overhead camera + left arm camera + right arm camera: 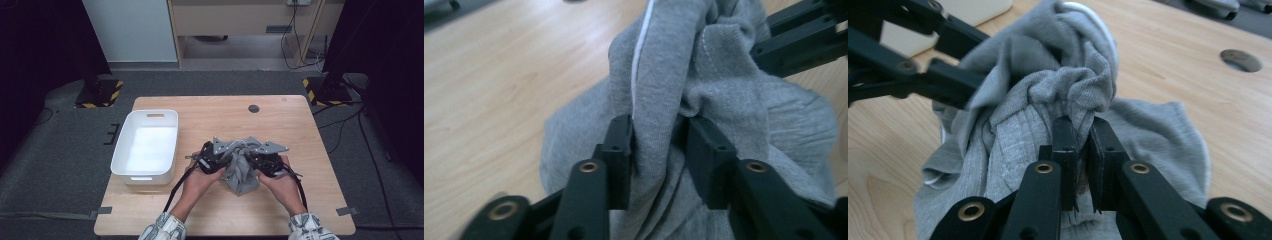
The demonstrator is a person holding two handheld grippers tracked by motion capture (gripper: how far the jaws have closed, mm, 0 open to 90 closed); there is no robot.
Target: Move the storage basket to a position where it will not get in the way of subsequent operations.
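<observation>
A crumpled grey cloth garment (241,167) with white trim lies bunched on the wooden table (295,120), partly lifted between both grippers. My left gripper (216,159) grips its left side; in the left gripper view a thick fold of the grey cloth (664,100) sits pinched between the jaws of my left gripper (659,150). My right gripper (264,161) holds the right side; its jaws are nearly together on a gathered knot of the cloth (1068,95), my right gripper (1080,150) clamping it. The other gripper's black arms cross each gripper view.
A white rectangular bin (146,145) stands empty at the table's left, close to the left hand. A round dark grommet (254,108) sits near the far edge. Bare wood lies to the right and behind the cloth.
</observation>
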